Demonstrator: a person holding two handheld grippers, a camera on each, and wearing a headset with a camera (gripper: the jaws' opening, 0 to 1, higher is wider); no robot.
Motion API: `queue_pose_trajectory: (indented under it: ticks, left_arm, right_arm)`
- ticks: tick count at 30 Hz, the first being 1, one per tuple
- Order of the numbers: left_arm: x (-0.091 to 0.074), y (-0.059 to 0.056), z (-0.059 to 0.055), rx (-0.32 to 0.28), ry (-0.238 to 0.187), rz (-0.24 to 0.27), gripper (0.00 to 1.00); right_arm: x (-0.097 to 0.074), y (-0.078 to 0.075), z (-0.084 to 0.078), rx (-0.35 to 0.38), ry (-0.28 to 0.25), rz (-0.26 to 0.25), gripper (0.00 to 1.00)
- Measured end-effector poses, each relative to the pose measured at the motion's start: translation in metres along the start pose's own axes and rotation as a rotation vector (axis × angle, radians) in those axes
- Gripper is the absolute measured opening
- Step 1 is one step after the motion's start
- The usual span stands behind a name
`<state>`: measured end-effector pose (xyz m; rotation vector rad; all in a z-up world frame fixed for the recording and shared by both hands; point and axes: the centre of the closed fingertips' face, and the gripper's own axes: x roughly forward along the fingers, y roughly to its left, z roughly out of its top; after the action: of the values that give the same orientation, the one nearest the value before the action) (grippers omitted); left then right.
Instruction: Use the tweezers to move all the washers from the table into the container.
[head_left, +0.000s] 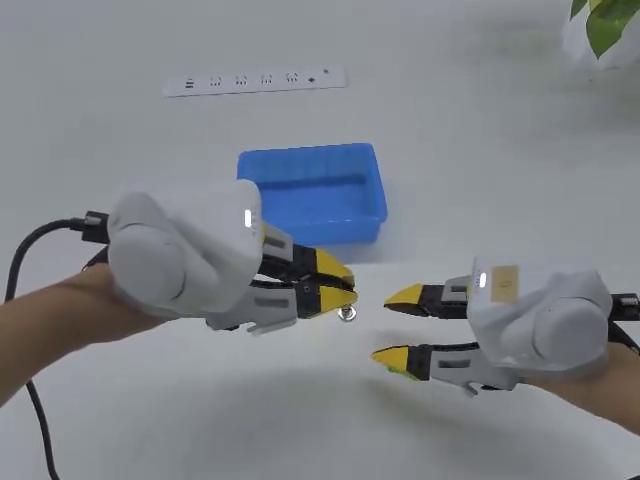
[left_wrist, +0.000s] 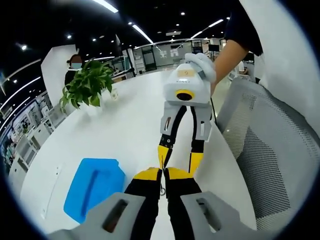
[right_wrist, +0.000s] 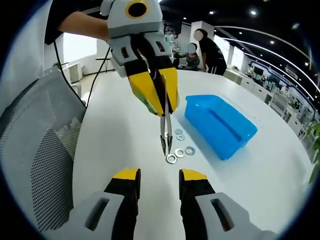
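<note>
Over on the left, grips the tweezers (right_wrist: 165, 120) tight in the left claw (head_left: 347, 285), with the thin tips pointing down at the desk (head_left: 200, 420). Just under those tips, finds a small bunch of washers (right_wrist: 179, 153) lying flat on the desk, close together and not yet picked up. A bit behind them, sees the blue container (head_left: 320, 225), near but not touching. Cannot tell from here if any washers are inside it. On the right, has the right claw (head_left: 385, 326) wide open and empty, facing the left claw across the washers. Could go wrong in a few ways from here. Might slip off a washer, being so flat and thin and hard to pinch. Might bump the other washers away, lying so close together. Might twist the tweezers in the left claw if pushed too hard on the desk. Might drop a washer on the way to the container if squeezed too softly.
</note>
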<state>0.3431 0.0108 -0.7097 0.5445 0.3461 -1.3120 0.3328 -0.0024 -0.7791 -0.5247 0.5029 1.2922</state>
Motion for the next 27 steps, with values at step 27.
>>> queue_pose_trajectory:
  ticks: [27]
  left_arm:
    - [0.004,0.013,-0.012,-0.086,0.051,-0.020,0.07]
  right_arm:
    - [0.013,-0.009,0.005,-0.017,0.000,0.055,0.31]
